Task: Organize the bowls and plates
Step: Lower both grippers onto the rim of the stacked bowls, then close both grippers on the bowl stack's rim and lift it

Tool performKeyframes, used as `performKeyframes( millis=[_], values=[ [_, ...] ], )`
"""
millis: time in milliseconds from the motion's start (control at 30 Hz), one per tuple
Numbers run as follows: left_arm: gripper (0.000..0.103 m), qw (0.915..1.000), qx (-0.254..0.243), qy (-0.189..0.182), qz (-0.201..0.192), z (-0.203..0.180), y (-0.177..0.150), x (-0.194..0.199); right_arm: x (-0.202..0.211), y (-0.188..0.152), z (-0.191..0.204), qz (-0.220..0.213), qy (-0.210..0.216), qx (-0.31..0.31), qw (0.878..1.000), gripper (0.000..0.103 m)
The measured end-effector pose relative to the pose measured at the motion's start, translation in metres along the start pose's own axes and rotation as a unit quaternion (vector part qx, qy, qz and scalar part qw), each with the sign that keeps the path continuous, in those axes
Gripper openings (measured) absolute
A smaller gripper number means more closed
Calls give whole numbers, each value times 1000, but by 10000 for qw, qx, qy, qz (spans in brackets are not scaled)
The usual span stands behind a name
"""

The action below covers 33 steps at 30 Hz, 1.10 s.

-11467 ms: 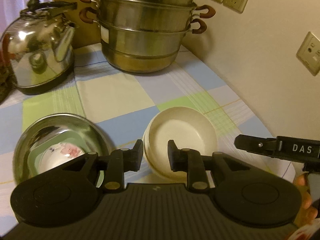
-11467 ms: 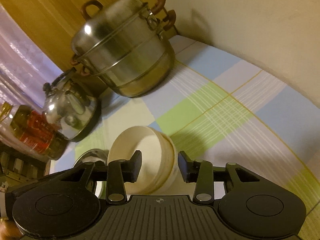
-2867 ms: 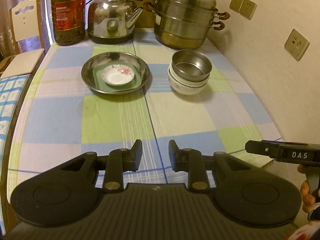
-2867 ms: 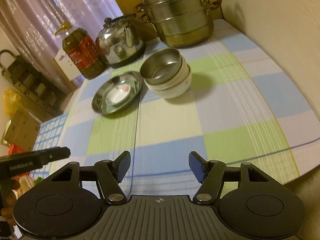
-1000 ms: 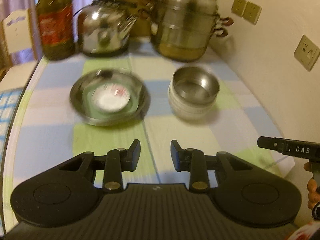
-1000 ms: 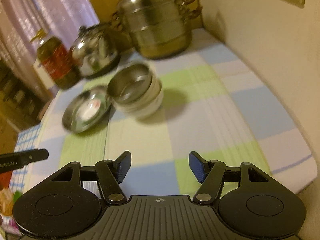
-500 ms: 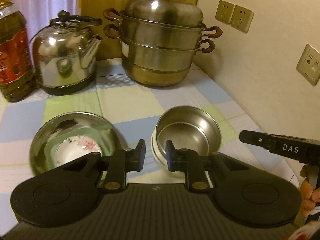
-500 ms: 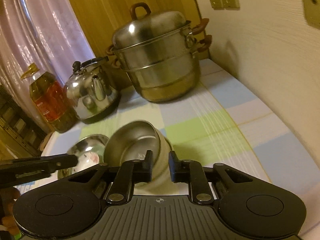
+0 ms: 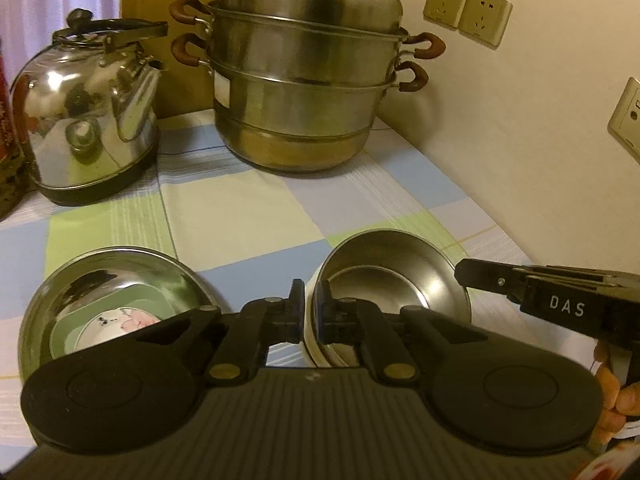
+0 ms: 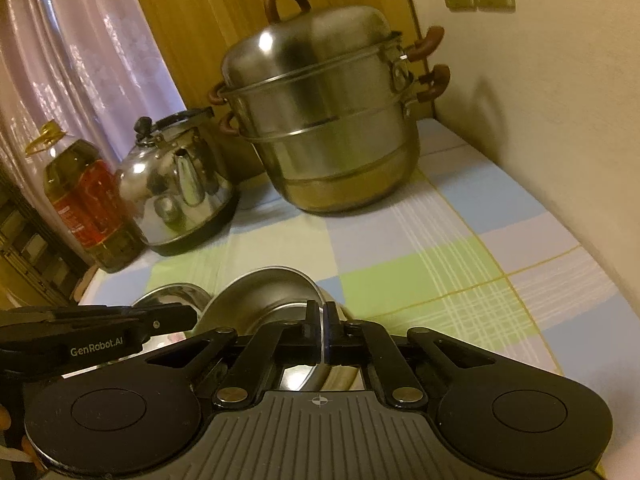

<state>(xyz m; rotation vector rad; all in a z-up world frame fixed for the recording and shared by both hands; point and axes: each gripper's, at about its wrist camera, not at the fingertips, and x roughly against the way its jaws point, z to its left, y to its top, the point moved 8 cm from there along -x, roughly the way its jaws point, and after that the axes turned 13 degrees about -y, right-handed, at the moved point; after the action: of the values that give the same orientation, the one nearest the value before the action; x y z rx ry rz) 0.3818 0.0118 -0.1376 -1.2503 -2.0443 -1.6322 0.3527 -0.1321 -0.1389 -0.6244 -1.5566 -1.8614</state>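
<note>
Each matte-black claw [image 9: 310, 312] has ribbed housing, brass pivot screws, white lettering.

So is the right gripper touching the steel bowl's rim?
Touching. The right wrist view shows the right gripper with both pads pressed on the thin rim of the steel bowl.

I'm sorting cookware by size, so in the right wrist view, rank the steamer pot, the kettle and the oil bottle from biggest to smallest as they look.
1. Steamer pot, clearly the largest.
2. Kettle.
3. Oil bottle, narrower than the kettle but about as tall; it sits near the fisheye edge, so these two are a close call.
</note>
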Motion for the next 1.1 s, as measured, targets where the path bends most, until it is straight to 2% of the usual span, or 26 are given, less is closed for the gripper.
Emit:
performKeyframes(
  millis=[267, 567, 733, 967, 1100],
  values=[
    [4, 9997, 64, -97, 207, 2, -3, -17, -9, 2, -7, 161, 3, -158, 9997, 1],
    [4, 9996, 12, -95, 252, 1, -1, -17, -13, 0, -7, 311, 61, -220, 9993, 2],
    [12, 9993, 296, -179, 142, 5, 4, -11, -11, 4, -12, 422, 222, -589, 9971, 3],
    [12, 9981, 464, -270, 302, 7, -1, -20, -21, 3, -11, 509, 202, -636, 9965, 10],
    [12, 9969, 609, -358, 349, 11, -3, -24, -28, 3, -18, 569, 201, -852, 9945, 10]
  ],
)
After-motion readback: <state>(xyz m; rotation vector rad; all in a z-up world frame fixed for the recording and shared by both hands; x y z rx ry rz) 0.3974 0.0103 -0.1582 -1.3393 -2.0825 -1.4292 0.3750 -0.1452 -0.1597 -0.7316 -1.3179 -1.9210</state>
